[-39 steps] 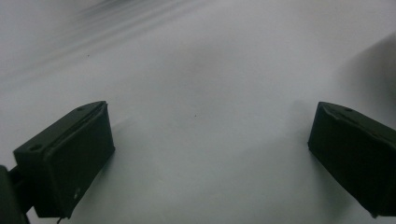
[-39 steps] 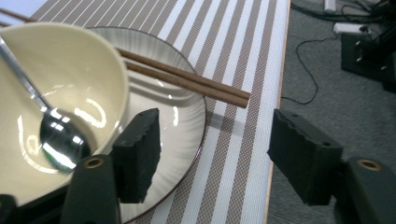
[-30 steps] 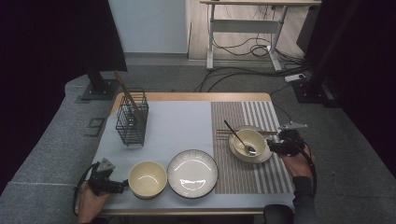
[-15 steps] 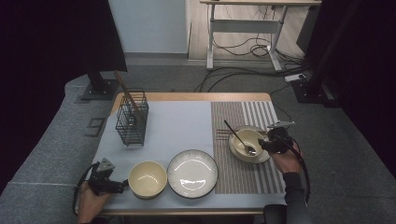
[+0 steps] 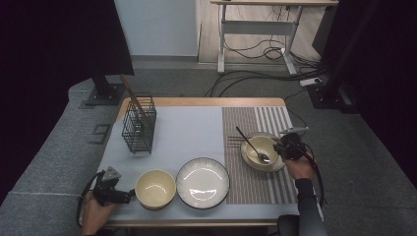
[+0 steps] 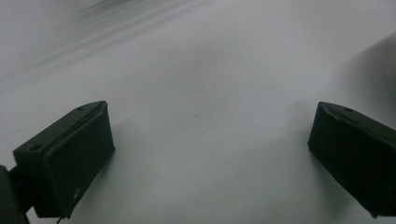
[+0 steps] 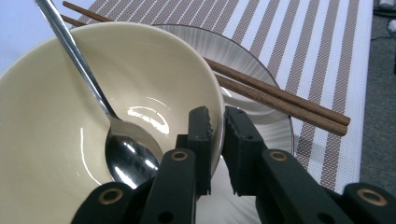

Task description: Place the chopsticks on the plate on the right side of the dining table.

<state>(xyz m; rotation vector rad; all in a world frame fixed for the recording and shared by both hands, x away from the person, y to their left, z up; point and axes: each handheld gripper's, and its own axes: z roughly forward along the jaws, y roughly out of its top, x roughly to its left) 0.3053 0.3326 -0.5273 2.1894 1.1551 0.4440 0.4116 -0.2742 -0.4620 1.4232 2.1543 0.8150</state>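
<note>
A cream bowl sits on a ribbed plate on the striped mat at the right. A metal spoon leans inside it, and wooden chopsticks lie across the plate behind it. My right gripper has just been closing. One jaw is inside the bowl's near rim and the other outside, pinching it. My left gripper rests open on the pale mat at the front left, with nothing between its jaws.
A second cream bowl stands just right of the left gripper, next to a ribbed empty plate. A black wire basket with a wooden stick in it stands at the back left. The striped mat covers the right side.
The right gripper has moved left onto the bowl's right rim and its jaws have closed on it. The left hand has stayed in place.
</note>
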